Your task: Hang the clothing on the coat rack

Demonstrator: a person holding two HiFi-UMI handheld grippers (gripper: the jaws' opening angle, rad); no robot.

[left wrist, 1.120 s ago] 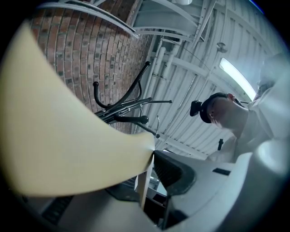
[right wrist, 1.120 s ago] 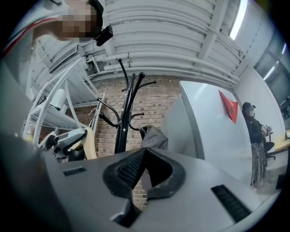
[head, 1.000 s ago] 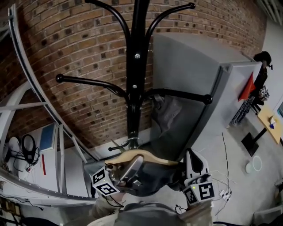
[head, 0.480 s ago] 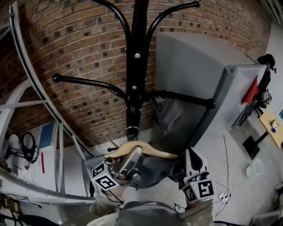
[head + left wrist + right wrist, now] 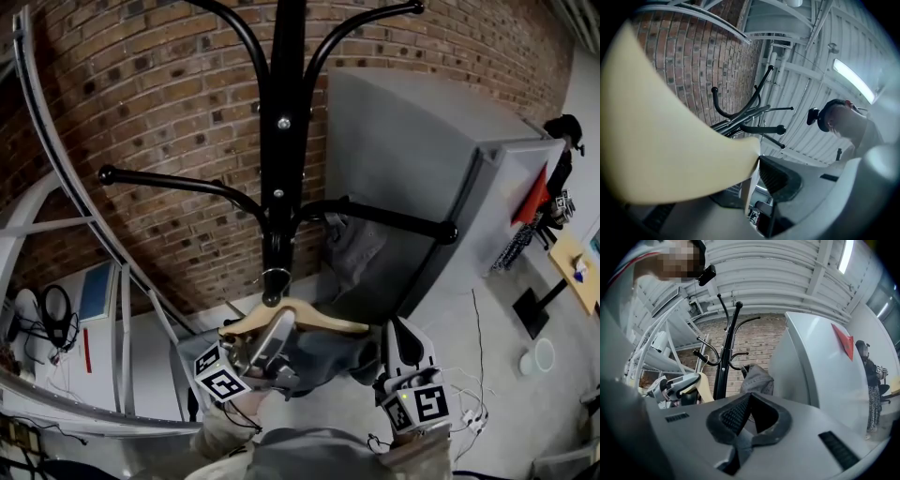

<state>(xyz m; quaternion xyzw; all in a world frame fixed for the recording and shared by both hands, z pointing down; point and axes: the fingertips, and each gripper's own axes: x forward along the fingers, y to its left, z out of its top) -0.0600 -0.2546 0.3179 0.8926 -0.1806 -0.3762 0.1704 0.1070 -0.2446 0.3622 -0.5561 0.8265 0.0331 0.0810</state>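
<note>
Head view first: what is the left gripper (image 5: 279,330) doing?

It is clamping the pale wooden hanger (image 5: 319,322) near the neck, low in the frame. The left gripper view is showing that hanger pressing against the gripper's dark pad.

Where is the clothing (image 5: 323,358) sitting?

It is draping dark from the hanger, just below the wood, between the two grippers.

And the right gripper (image 5: 398,336)?

Its jaws are pinching a fold of that clothing at the right edge. The right gripper view is showing the pads meeting with grey cloth caught low between them.

Is the hanger reaching the coat rack (image 5: 278,141)?

Its metal hook (image 5: 275,277) is standing just in front of the black pole, under the side arms. Whether it is touching is not clear.

Is anything hanging on the rack?

A grey garment (image 5: 354,246) is hanging from the right arm, beside a tall grey cabinet (image 5: 422,159), with a brick wall (image 5: 159,112) running behind.
</note>
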